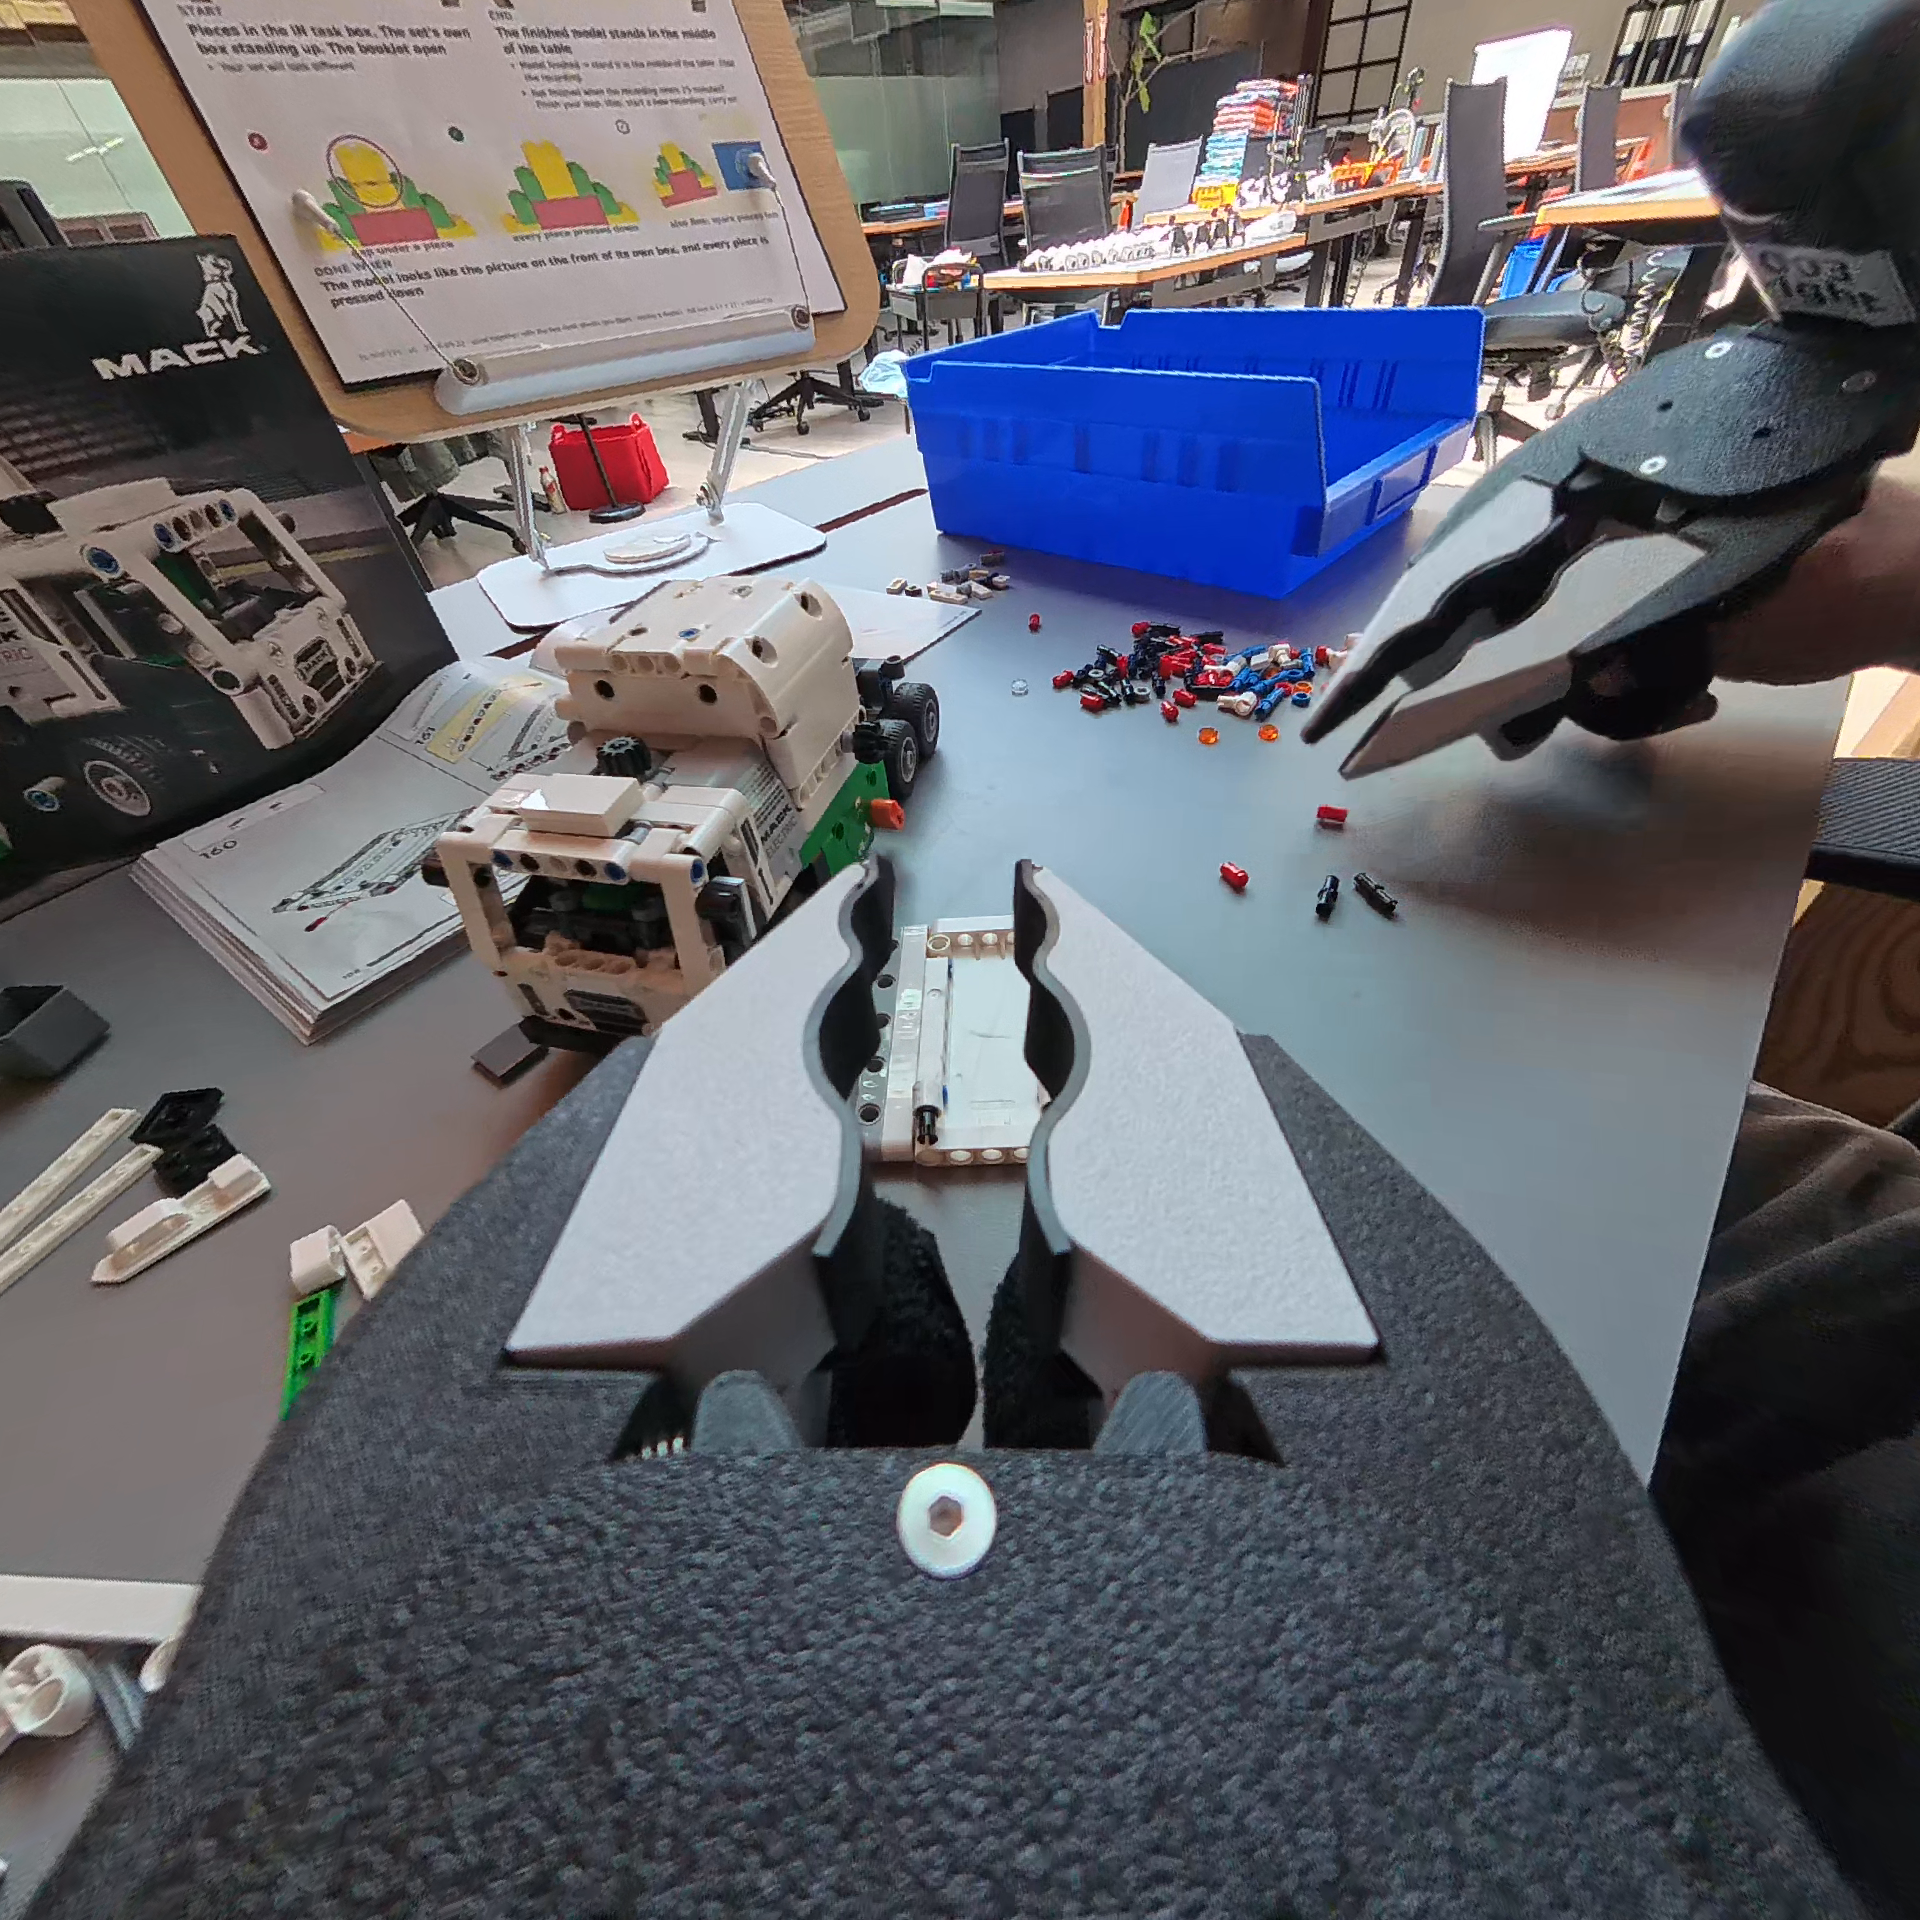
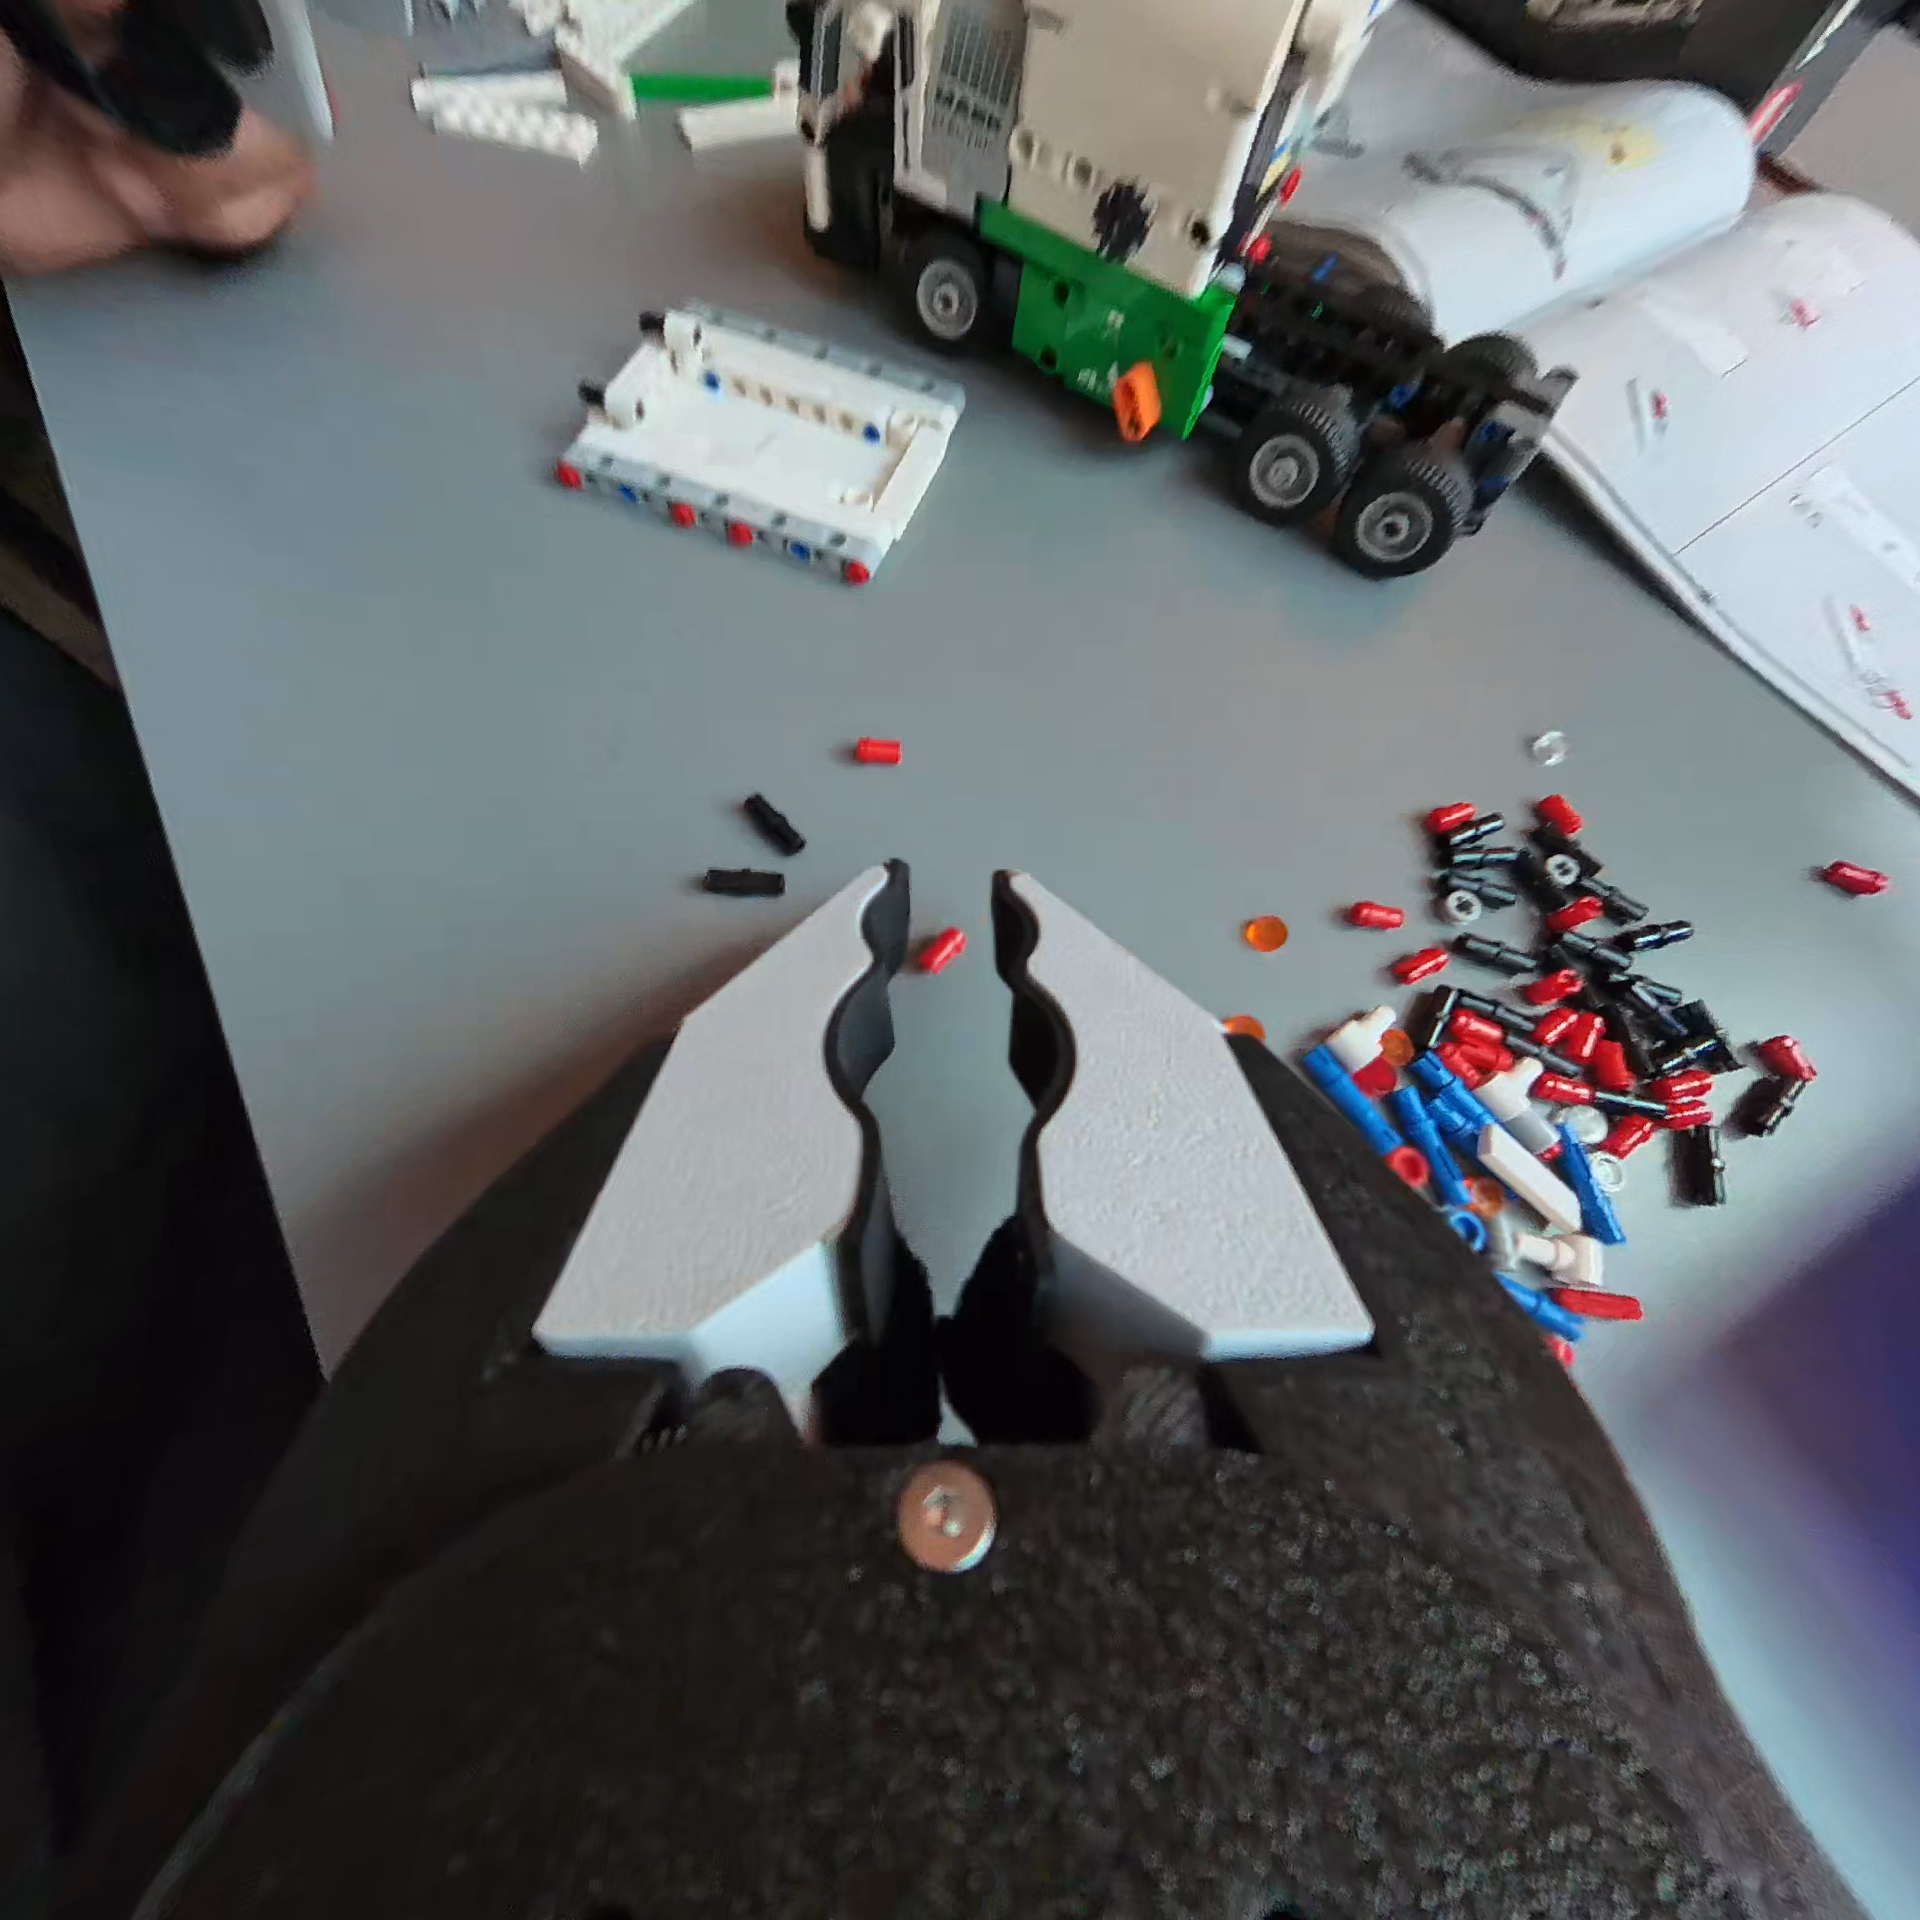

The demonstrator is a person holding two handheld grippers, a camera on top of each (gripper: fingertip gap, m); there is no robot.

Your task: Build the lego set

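- The left gripper [image 1: 948, 883] hangs over the grey table [image 1: 1455, 1091] with its fingers apart, gripping nothing; a flat white panel [image 1: 961, 1049] lies on the table below the gap, its long side running away along the fingers.
- Just ahead and to the left of that gripper stands the partly built truck [image 1: 707, 800], cab end nearest it and wheels farther off; the open booklet [image 1: 343, 831] lies beyond the truck, to the left.
- The right gripper [image 2: 948, 878] also has its fingers apart and empty, low over a loose red pin [image 2: 940, 949] lying between them; whether a pad touches it is hard to tell through the blur.
- Two black pins [image 2: 758, 852] lie just left of its tips, and a heap of small pins [image 2: 1538, 1060] to its right.
- Only the left wrist view shows the blue bin [image 1: 1195, 447] and the sheet on a stand [image 1: 499, 177].
- Only the right wrist view shows the red and blue pins along the panel's near edge.
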